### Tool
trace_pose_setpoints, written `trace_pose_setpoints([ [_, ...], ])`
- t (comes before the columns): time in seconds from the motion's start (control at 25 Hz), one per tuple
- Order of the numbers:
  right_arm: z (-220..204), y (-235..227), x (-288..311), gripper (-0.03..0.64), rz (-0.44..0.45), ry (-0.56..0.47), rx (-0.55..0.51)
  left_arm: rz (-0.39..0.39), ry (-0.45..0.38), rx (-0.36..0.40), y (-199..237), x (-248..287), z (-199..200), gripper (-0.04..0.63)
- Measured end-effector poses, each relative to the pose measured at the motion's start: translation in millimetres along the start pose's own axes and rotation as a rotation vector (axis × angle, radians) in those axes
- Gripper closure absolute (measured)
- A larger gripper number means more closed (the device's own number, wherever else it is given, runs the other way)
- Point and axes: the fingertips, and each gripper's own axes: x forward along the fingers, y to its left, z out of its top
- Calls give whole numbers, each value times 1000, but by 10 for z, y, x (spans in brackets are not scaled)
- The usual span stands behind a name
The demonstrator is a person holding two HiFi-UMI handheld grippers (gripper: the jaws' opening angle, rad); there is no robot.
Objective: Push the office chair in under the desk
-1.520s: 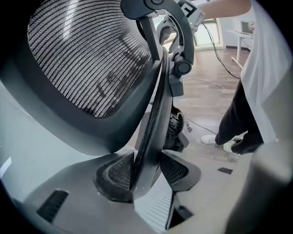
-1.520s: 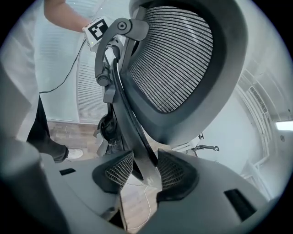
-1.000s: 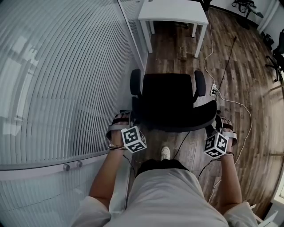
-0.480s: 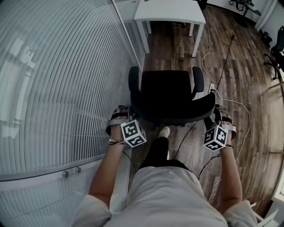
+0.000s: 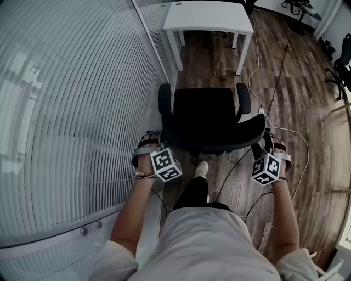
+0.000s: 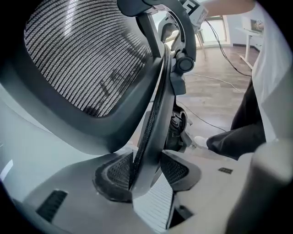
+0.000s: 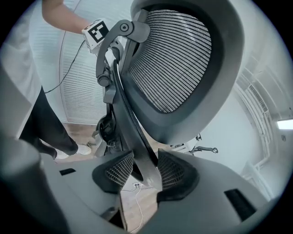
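Black office chair [image 5: 208,115] seen from above, standing on a brown wooden floor [image 5: 296,99]. Its seat faces a white bench [image 5: 211,16] at the top of the picture. The chair is well apart from the bench, not under it, with bare floor between them. A pale slatted wall [image 5: 71,99] runs just beside the chair on the left. White cables [image 5: 285,129] trail over the floor on the right. The person stands behind the chair, one shoe [image 5: 202,169] near its base. The left tool [image 5: 163,144] is at the left edge of the chair back and the right tool [image 5: 263,144] at the right edge.

Left tool's view: the left tool [image 6: 145,171] is clenched on the rim of the chair back. The dark rim runs up between its two ribbed pads [image 6: 114,171]. Grey mesh [image 6: 87,59] of the chair back fills the upper left. A dark trouser leg [image 6: 242,132] and the shoe show at right.

Right tool's view: the right tool [image 7: 139,171] is likewise clenched on the opposite rim, which passes between its pads [image 7: 174,172]. The mesh curves up to the right. The leg and shoe show at lower left, and a white cable lies on the floor below the tool.
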Motion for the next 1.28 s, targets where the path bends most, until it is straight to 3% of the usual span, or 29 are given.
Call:
trace_pose_setpoints([
  [1.28,197,-899,1053,442,-5,47,29,14,-38,37,1111,960,134,399],
])
